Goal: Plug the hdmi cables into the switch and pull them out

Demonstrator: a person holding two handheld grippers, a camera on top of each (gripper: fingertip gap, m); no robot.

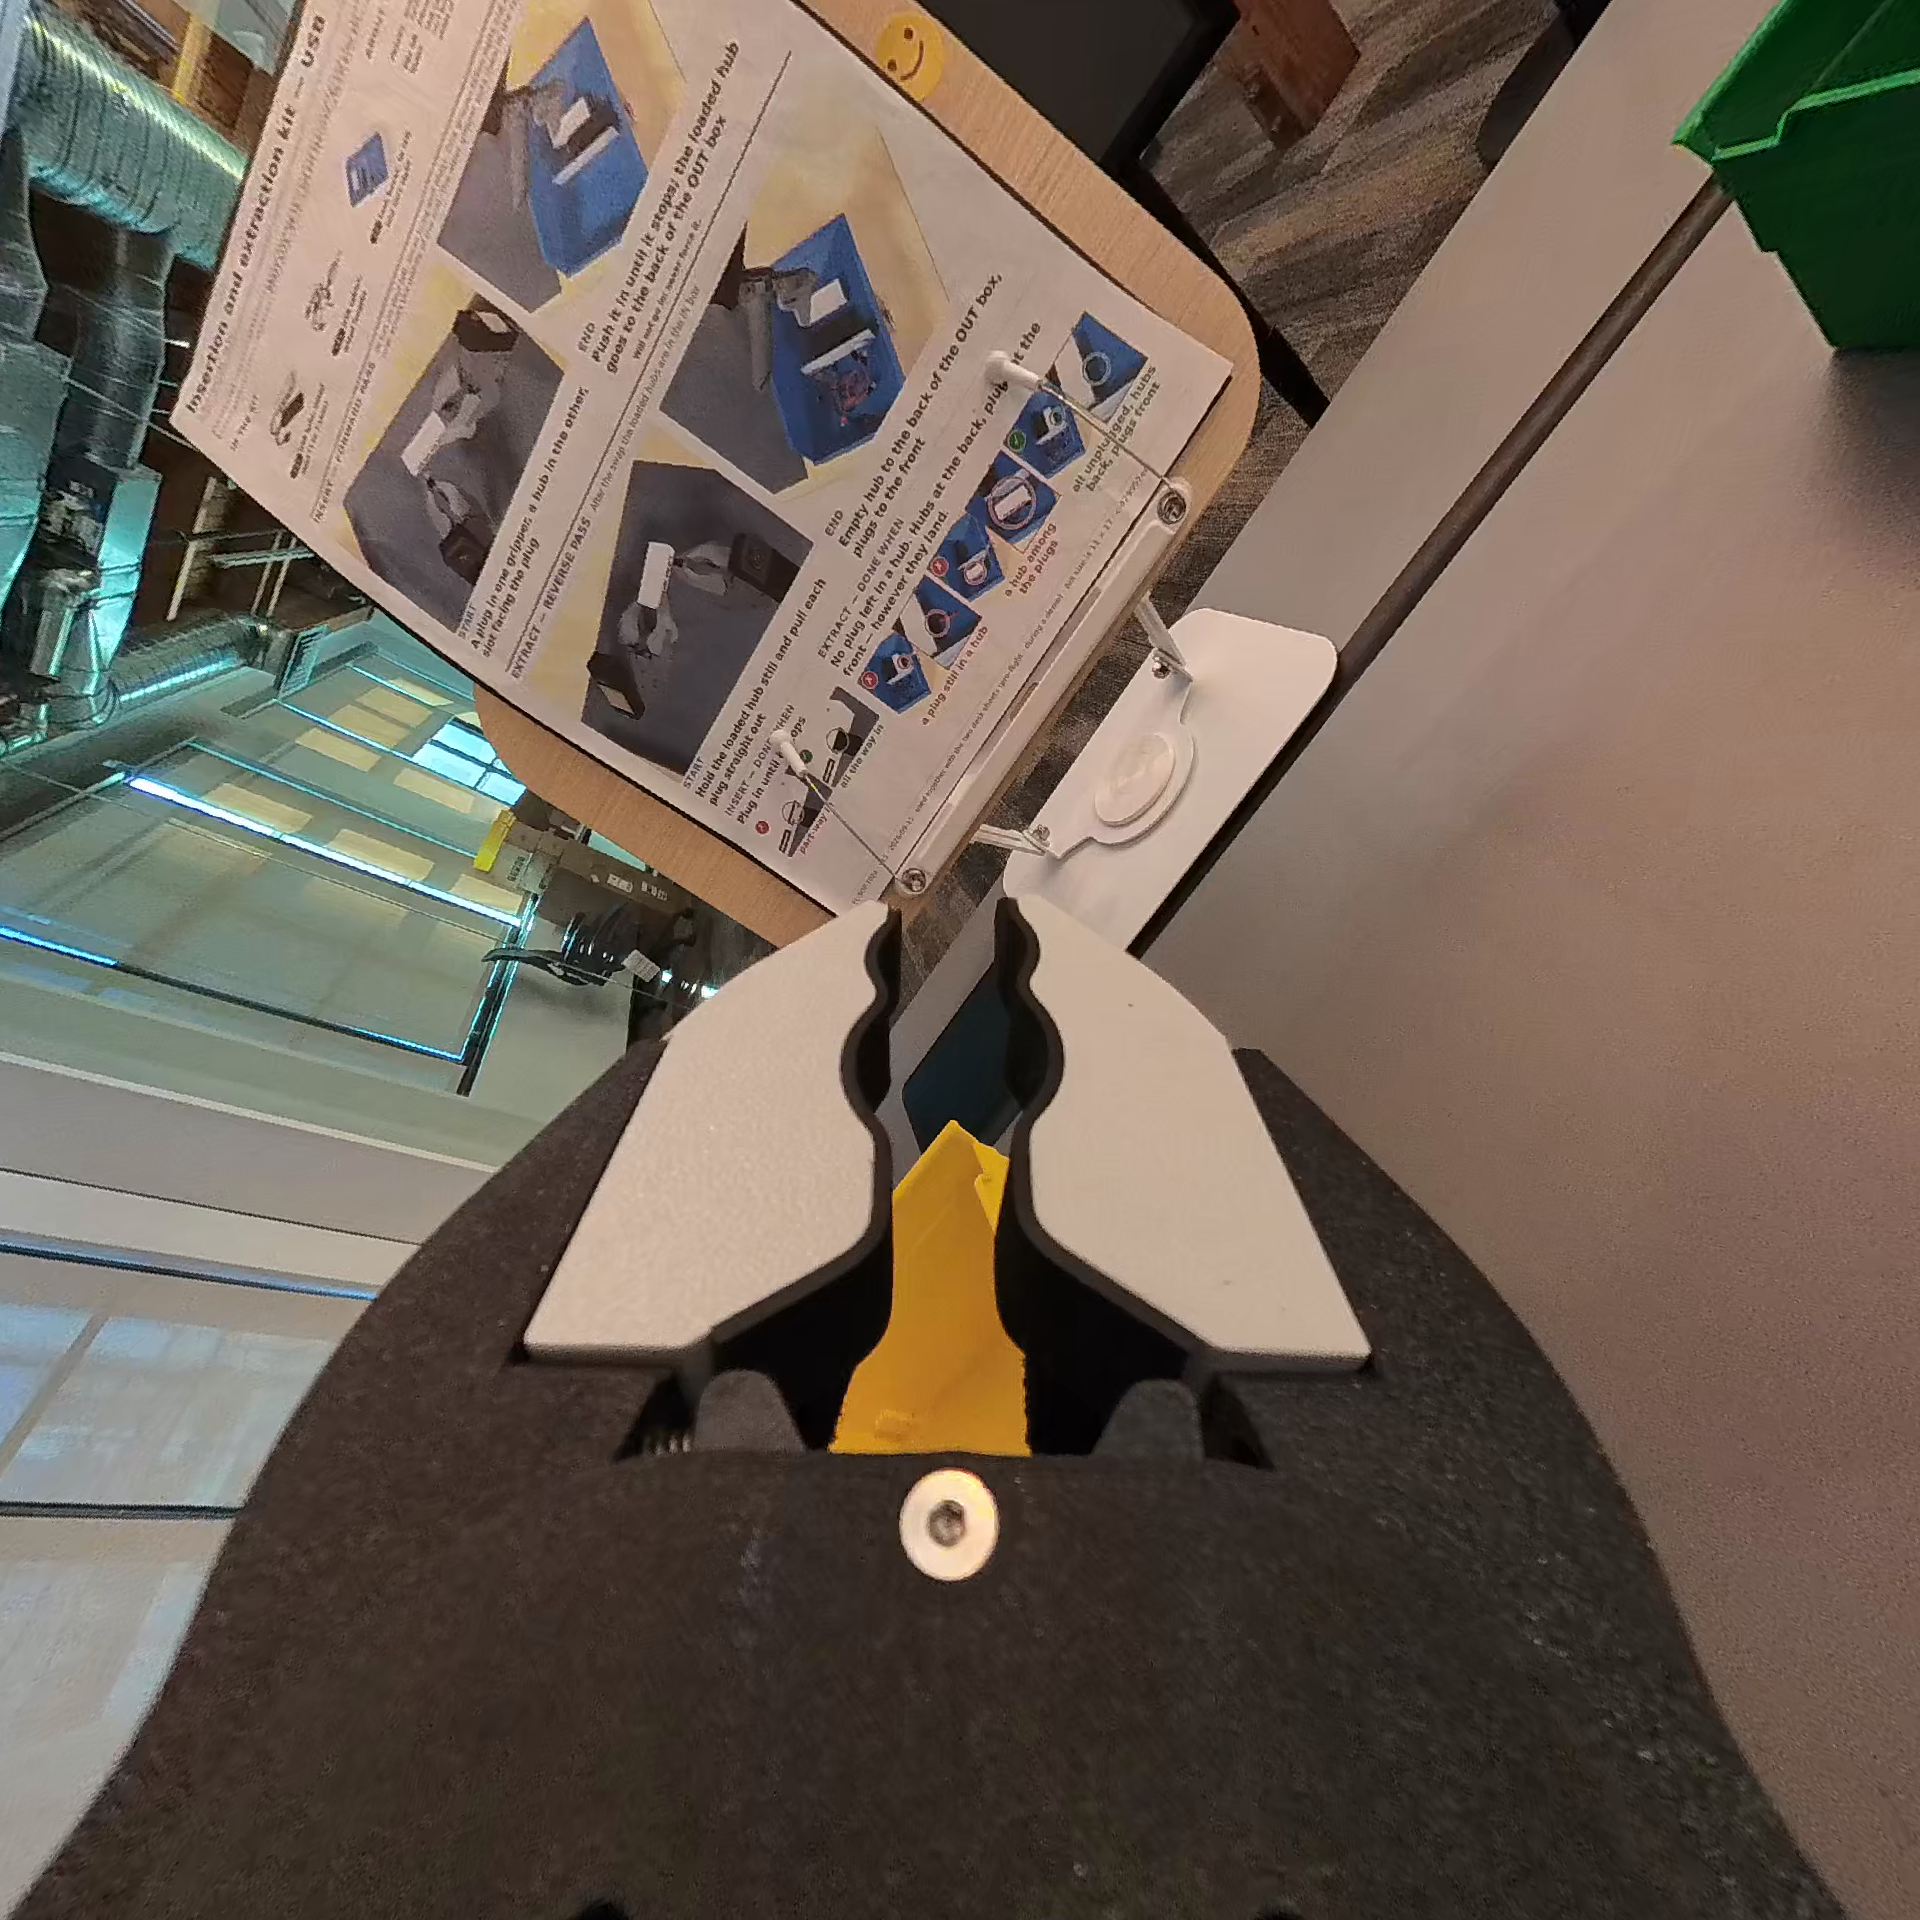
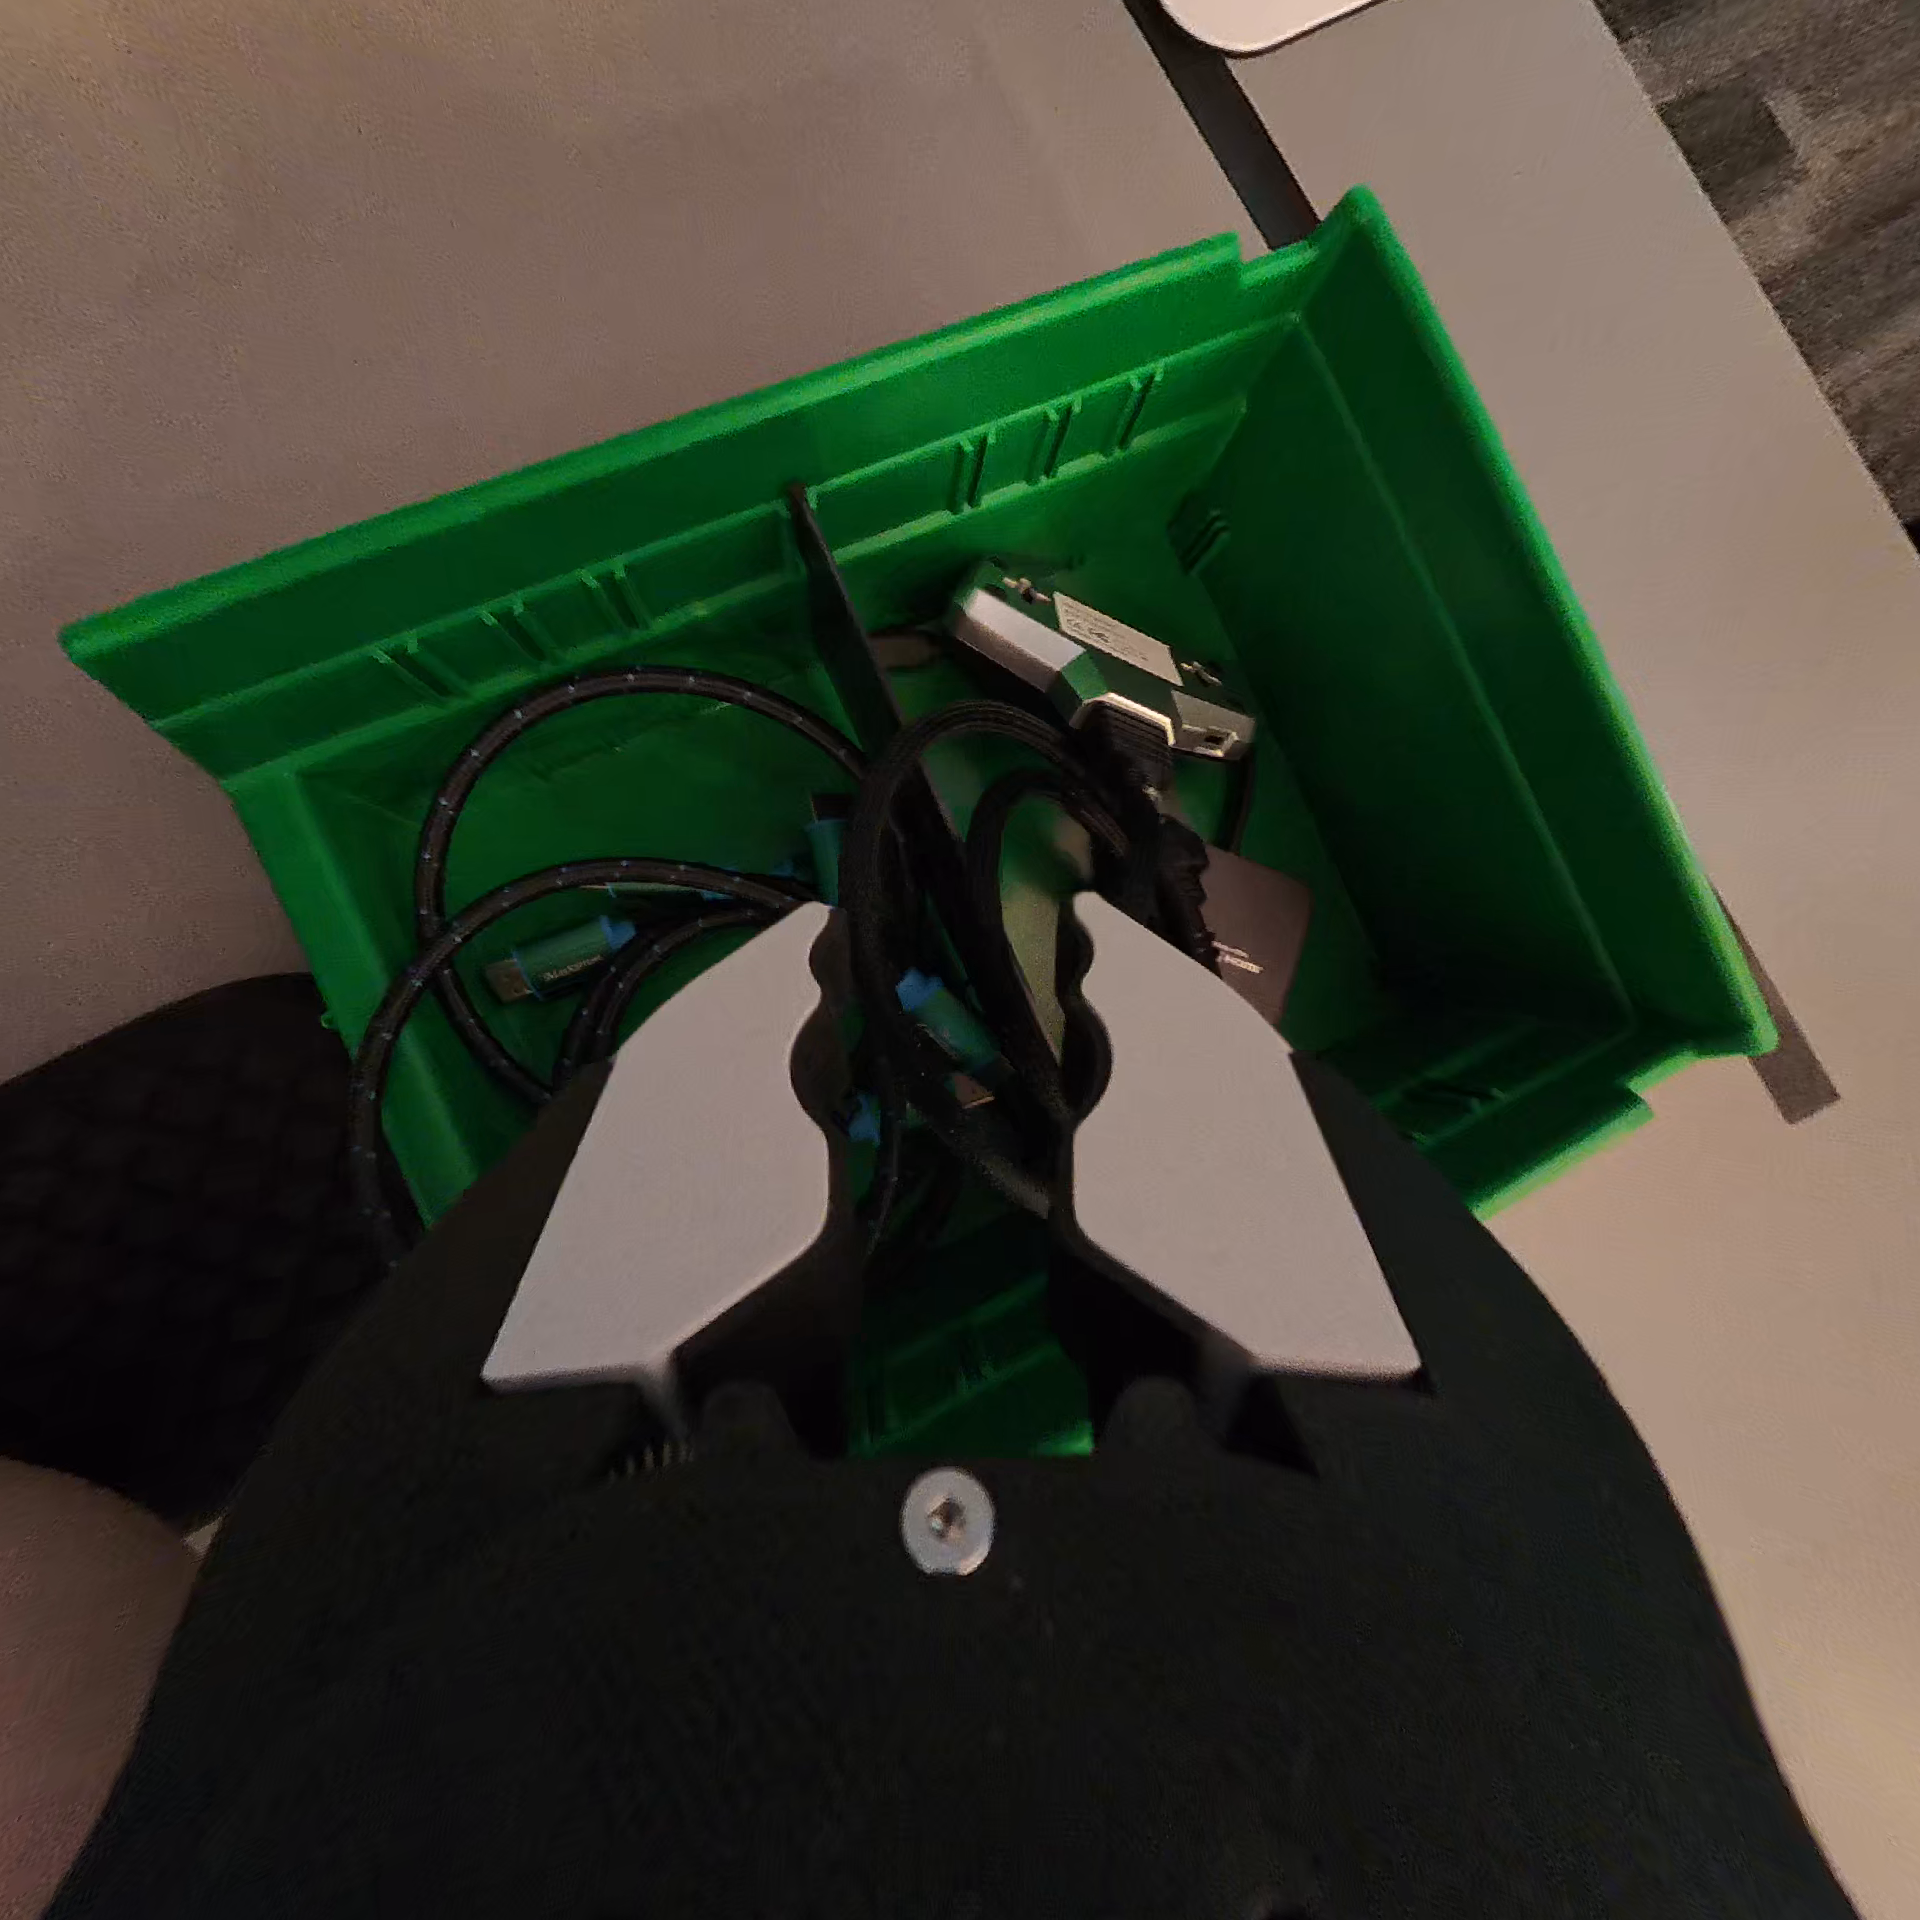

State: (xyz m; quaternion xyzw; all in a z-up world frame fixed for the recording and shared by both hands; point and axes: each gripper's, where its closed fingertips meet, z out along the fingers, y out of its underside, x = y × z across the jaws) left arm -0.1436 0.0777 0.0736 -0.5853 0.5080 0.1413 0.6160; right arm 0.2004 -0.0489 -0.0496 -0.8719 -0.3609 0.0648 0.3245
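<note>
Here the right hand-held gripper (image 2: 951,914) hovers wide over the green bin (image 2: 1455,623); the left (image 1: 945,914) is narrow.

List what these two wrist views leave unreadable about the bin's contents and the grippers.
- Right wrist view: the right gripper fingers cover the tangled black cables in the green bin; contact cannot be told.
- Same view: the silver switch ports are too small and dim.
- Left wrist view: the frame edge cuts off the bin; its contents are hidden. The left gripper is empty.

Tangled cables (image 2: 935,862) and a black divider (image 2: 842,634) crowd the green bin (image 2: 1455,644).
</note>
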